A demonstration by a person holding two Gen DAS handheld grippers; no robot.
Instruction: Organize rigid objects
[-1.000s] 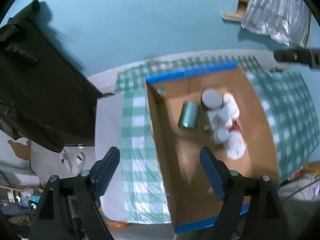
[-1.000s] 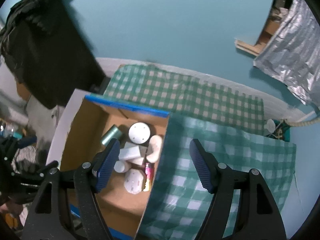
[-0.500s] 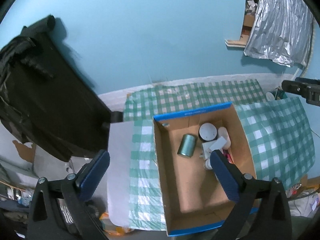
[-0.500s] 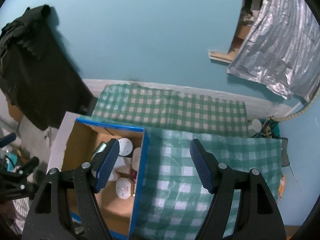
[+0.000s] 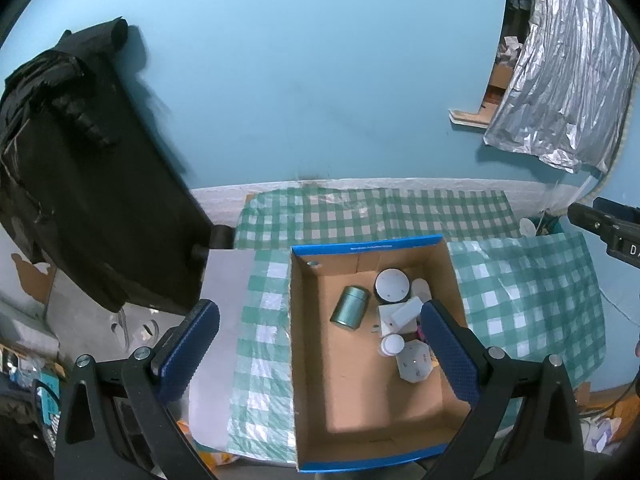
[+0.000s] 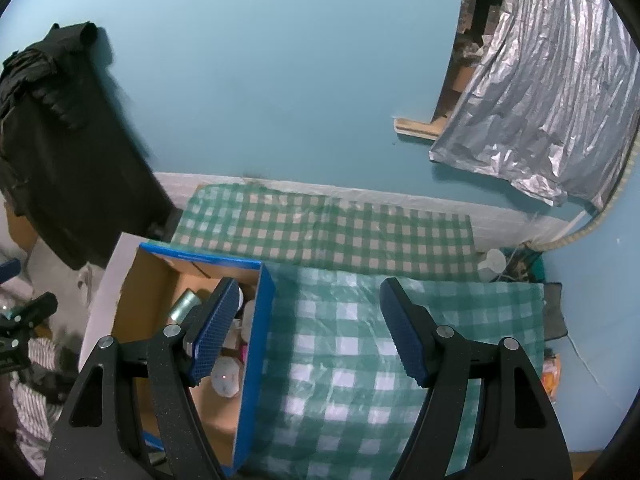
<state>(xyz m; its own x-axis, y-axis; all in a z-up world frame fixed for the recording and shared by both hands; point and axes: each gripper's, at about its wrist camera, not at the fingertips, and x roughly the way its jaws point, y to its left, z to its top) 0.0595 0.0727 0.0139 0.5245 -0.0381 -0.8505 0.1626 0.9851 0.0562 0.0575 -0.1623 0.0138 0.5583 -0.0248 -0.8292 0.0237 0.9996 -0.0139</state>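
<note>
Both empty grippers have lifted clear: the left gripper (image 5: 316,344), jaws released wide, now frames the cardboard box (image 5: 372,446) of gathered containers, suggesting sorting is finished.

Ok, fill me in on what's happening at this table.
A person holds a two-finger gripper in each hand above a table with a green checked tablecloth. Both the left gripper and the right gripper are open and hold nothing; the left one's jaws have just been opening. The cardboard box holds a teal tin lying on its side, a round white-topped jar, a small white bottle and other white items, clustered toward its right side.
</note>
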